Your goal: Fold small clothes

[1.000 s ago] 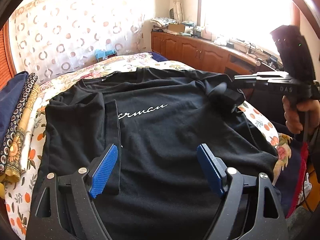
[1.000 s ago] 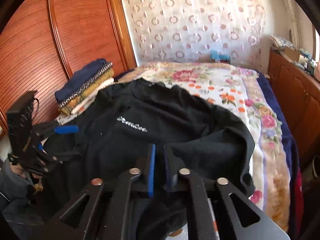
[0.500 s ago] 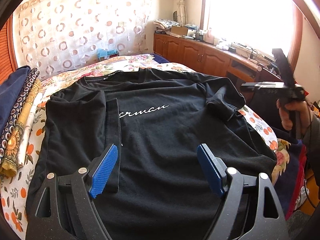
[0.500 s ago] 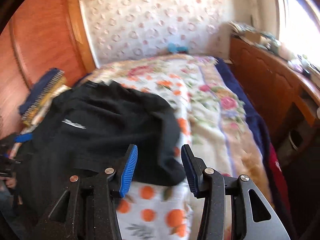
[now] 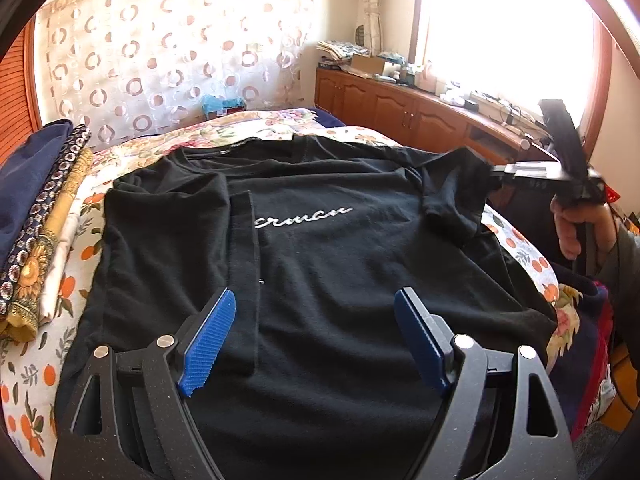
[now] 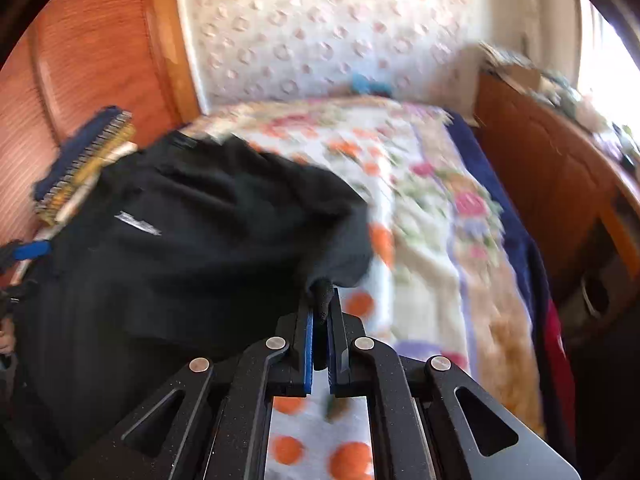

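Folding of the black T-shirt (image 5: pixel 320 264) is under way on the flowered bed (image 6: pixel 424 208): we are seeing its left side already turned in over the chest, so the right sleeve (image 5: pixel 452 196) is the step in hand. Our left tool (image 5: pixel 316 340) is hovering over the hem with its pads wide apart, holding nothing. Further right, our right tool (image 6: pixel 320 316) has just been closing and is now clamped on the sleeve's edge. We judge the next move is carrying that sleeve inward, flat and unbunched. A stack of folded fabrics (image 5: pixel 36 216) is sitting just beside the shirt but not obstructing; wooden cabinets (image 5: pixel 404 116) are standing well apart.
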A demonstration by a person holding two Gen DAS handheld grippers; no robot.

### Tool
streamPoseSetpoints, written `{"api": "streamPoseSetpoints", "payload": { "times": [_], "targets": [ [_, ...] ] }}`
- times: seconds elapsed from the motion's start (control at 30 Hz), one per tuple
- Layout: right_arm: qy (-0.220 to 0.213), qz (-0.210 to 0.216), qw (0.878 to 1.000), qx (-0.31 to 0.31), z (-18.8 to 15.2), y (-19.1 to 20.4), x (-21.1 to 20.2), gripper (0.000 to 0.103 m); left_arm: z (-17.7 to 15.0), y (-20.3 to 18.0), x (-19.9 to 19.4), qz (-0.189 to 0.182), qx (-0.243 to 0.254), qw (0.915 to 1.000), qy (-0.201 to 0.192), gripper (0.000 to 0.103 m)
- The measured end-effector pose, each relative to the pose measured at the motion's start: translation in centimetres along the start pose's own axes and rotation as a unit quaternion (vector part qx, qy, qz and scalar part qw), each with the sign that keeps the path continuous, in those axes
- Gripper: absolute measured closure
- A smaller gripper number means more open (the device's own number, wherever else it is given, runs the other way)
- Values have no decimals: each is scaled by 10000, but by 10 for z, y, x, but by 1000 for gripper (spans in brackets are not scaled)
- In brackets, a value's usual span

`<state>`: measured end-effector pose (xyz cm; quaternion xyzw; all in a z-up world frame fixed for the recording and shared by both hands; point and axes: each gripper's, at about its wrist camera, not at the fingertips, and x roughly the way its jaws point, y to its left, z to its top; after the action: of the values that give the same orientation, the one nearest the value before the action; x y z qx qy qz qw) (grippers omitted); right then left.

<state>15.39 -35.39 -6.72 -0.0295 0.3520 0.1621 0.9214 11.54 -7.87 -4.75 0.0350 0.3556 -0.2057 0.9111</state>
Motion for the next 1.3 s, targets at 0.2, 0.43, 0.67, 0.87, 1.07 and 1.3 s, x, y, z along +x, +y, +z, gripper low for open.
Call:
{"api": "streamPoseSetpoints", "payload": {
  "times": [0.2,0.43,0.67,0.87,1.07,1.3],
  "targets": [
    [-424,526,9956,-644,60,62,-14,98,-3,16,-8,54,-223,9997,-81,20],
    [-201,1166,9884,-954,107,122,32,85,-7,25,-9,79,-302,9995,-55,21],
    [-92,732,9941,-801,87,115,42,59,-8,29,-8,94,-365,9993,-35,21],
    [181,423,9946,-926,27,109,17,59,-3,19,-4,-8,-253,9997,-4,20],
    [376,291,9959,-774,-7,91,14,72,9,-5,13,-347,-51,9993,144,26],
    [66,344,9963,-790,-8,81,-6,96,23,-41,50,-859,132,9946,567,42]
  ]
}}
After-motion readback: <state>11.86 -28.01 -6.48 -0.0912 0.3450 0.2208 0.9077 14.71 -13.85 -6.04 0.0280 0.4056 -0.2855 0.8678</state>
